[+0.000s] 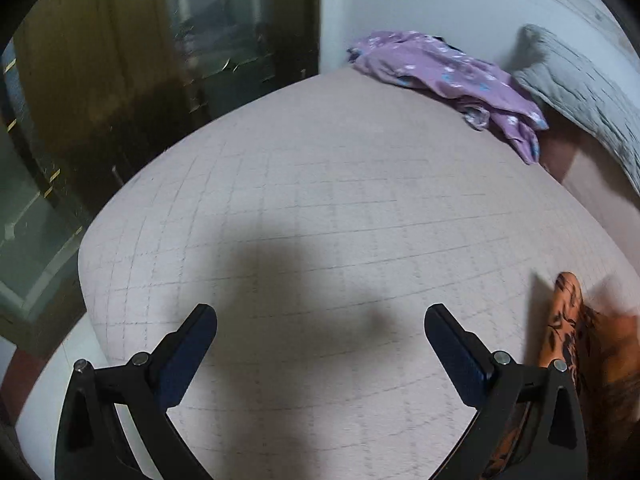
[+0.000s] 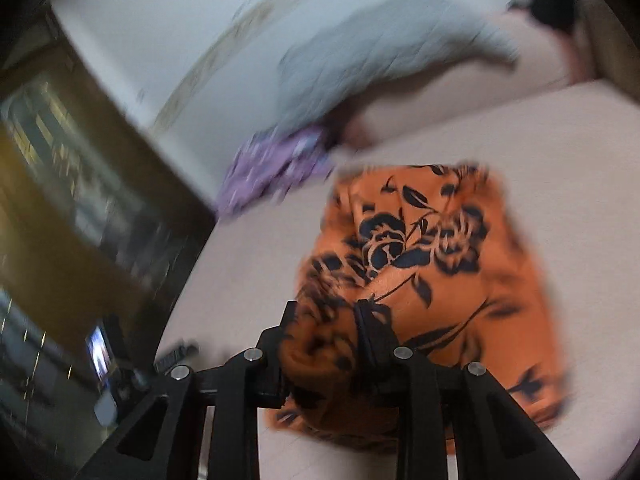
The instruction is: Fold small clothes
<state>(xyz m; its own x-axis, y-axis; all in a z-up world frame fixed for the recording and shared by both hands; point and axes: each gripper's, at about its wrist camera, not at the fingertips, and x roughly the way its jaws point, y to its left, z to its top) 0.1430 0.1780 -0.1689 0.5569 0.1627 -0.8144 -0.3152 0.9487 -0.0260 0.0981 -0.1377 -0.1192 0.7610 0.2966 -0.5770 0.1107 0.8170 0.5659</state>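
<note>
An orange garment with black flowers (image 2: 436, 264) lies on the pale checked bed cover (image 2: 568, 168). My right gripper (image 2: 326, 312) is shut on a bunched fold of its near edge. The view is blurred by motion. In the left wrist view the same garment (image 1: 568, 320) shows at the lower right edge. My left gripper (image 1: 320, 320) is open and empty above bare bed cover (image 1: 320, 184), to the left of the garment.
A crumpled purple patterned garment (image 1: 452, 76) lies at the far side of the bed by the wall; it also shows in the right wrist view (image 2: 272, 164). A grey quilted pillow (image 1: 580, 92) leans beside it. A dark wardrobe (image 1: 120, 80) stands past the bed's left edge.
</note>
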